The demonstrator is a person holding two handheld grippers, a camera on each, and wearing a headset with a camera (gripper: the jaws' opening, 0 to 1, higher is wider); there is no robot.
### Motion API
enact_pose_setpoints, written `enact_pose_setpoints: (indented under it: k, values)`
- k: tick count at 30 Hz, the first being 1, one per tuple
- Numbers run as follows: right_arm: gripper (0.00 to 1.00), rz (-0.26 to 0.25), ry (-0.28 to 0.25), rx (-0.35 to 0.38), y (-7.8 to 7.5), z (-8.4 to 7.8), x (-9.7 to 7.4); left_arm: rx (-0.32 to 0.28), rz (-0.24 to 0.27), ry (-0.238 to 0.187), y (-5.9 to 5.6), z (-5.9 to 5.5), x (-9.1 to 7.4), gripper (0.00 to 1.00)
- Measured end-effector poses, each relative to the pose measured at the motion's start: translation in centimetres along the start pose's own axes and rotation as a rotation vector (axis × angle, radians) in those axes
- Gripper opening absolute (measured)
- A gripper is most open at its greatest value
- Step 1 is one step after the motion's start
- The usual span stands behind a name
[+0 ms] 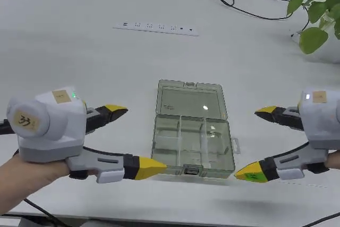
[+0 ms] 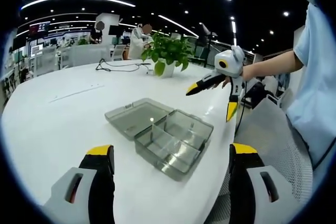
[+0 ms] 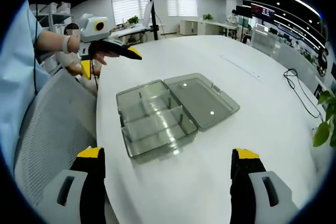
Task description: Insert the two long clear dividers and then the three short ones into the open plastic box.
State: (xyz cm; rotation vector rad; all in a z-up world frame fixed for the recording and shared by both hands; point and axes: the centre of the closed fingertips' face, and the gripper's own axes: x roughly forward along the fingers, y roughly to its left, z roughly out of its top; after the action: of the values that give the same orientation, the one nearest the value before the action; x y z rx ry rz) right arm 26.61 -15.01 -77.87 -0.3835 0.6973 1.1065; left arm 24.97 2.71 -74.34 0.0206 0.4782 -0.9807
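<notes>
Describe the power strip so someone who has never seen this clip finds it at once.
On the white table, look past the open clear box in the middle, away from the person. The power strip lies flat there, a long thin bar with a row of sockets. It is straight and white, unlike the black cable looped to its right in the head view.

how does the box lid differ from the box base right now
The lid lies open and flat on the far side in the head view; the base sits nearer the person. The lid is shallow and undivided inside; the base is deeper, with clear dividers splitting it into compartments. Both are the same tinted see-through plastic, joined along one edge.
</notes>
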Motion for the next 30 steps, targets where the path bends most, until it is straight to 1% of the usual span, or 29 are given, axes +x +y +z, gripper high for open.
enact_pose_setpoints:
  k: [3,5,6,8,15,18,19,21,23,24,25,27,28,29,30]
  values:
    - [1.0,-0.008,0.025,0.0,-0.3,-1.1,-0.8,0.002,0.004,0.004,-0.1,-0.1,-0.1,0.92]
    - [1.0,-0.016,0.054,0.004,-0.6,-2.1,-1.2,-0.004,0.008,0.001,-0.1,0.0,-0.2,0.91]
    - [1.0,-0.017,0.055,0.001,-0.7,-2.4,-1.4,-0.008,0.011,0.0,-0.1,0.0,-0.2,0.91]
    - [1.0,-0.023,0.078,-0.002,-1.0,-3.2,-1.9,-0.009,0.016,0.001,-0.1,0.0,-0.2,0.91]
    - [0.99,-0.013,0.14,-0.026,-1.6,-5.3,-3.5,-0.008,0.017,0.004,-0.4,-0.1,-0.1,0.9]
    - [0.97,-0.003,0.166,-0.048,-1.7,-6.2,-4.1,-0.009,0.018,0.004,-0.5,-0.1,-0.1,0.9]
    - [0.95,0.006,0.18,-0.053,-1.7,-6.6,-4.3,-0.01,0.018,0.004,-0.5,-0.1,-0.1,0.9]
    - [0.91,0.002,0.218,-0.062,-2.0,-7.6,-4.7,-0.018,0.017,-0.003,-0.6,-0.1,0.0,0.89]
    - [0.87,0.011,0.253,-0.079,-2.1,-8.5,-5.0,-0.017,0.019,-0.002,-0.6,-0.2,-0.1,0.89]
    - [0.85,0.019,0.277,-0.099,-2.1,-9.1,-5.1,-0.019,0.02,-0.001,-0.6,-0.3,-0.1,0.89]
    - [0.85,0.023,0.285,-0.118,-2.1,-9.2,-5.1,-0.02,0.019,-0.001,-0.6,-0.4,-0.1,0.89]
    - [0.83,0.047,0.317,-0.129,-1.7,-9.8,-5.1,-0.022,0.019,0.002,-0.7,-0.5,-0.1,0.89]
    - [0.81,0.06,0.331,-0.147,-1.6,-10.0,-5.1,-0.022,0.019,0.002,-0.8,-0.5,-0.2,0.89]
    - [0.78,0.085,0.361,-0.182,-1.4,-10.4,-5.0,-0.023,0.019,0.001,-0.8,-0.5,-0.2,0.89]
    - [0.74,0.093,0.384,-0.189,-1.4,-10.7,-5.0,-0.023,0.019,0.001,-0.8,-0.6,-0.2,0.89]
